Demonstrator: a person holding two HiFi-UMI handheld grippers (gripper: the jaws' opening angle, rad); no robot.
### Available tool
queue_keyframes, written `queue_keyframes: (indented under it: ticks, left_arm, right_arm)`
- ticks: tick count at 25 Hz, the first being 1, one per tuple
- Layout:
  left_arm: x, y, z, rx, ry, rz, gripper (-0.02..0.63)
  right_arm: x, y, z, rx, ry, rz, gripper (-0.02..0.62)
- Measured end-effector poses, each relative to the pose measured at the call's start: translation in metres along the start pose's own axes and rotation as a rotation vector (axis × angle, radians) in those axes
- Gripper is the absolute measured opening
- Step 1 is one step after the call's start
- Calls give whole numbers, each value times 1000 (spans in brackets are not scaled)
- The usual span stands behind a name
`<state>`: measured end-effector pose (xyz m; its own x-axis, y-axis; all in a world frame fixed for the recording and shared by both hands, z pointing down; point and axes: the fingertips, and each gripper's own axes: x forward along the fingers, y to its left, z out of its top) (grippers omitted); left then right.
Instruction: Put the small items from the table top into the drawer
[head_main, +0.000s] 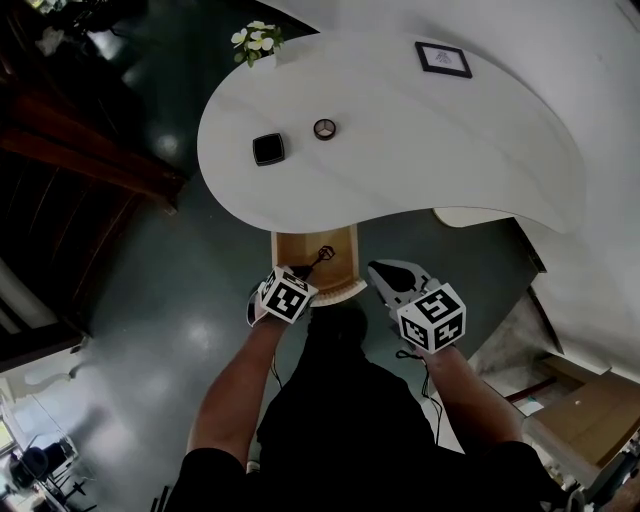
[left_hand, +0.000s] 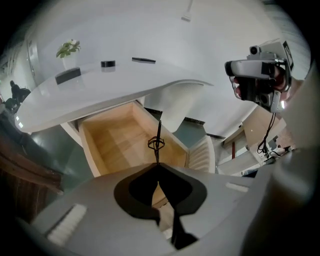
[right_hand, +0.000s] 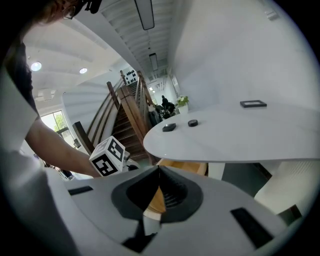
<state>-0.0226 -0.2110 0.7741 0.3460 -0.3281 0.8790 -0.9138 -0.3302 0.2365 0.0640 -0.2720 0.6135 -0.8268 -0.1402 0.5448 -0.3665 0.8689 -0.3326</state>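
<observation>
I am holding the left gripper low in the middle of the head view. Its jaws are pinched together on a thin black stick that carries a small wire loop partway up. I am gripping it by its near end, so the loop and the far tip are hanging out over the open drawer. From that hold, parting the jaws should let it fall onto the bare wooden floor inside and not onto the front rail.

Just right of it, the right gripper is waiting beside the drawer's corner. Its jaws are closed on each other with nothing between them. I judge I am parking it there to stay out of the left one's way while staying close for the next pick.

Above the drawer, in the middle band of the frame, the white table top is curving across. Two small things are sitting on it left of centre, near each other but apart: a black square piece and, just up and to its right, a small round piece. I take these as what is left to move; both are lying within easy reach of the drawer edge.

Farther up, a picture frame is lying flat toward the upper right. A pot of flowers is standing at the table's far rim, upper left of centre. I doubt either belongs to the job.
</observation>
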Motion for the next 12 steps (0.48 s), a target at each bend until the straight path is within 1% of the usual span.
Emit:
queue_keyframes:
  ticks: [5,8,12]
  left_arm:
    - [13,3,-9,38,85,-2,18]
    - [21,-1,-16,60,135,-21,18]
    - [26,-5,-19,75,179,-27,18]
  right_arm:
    - [-4,-3,-2,9,-5,-3,12]
    - [-8,-3,-6,16,-3,-7,12]
    - [-12,-2,-11,25,-2,-5,12]
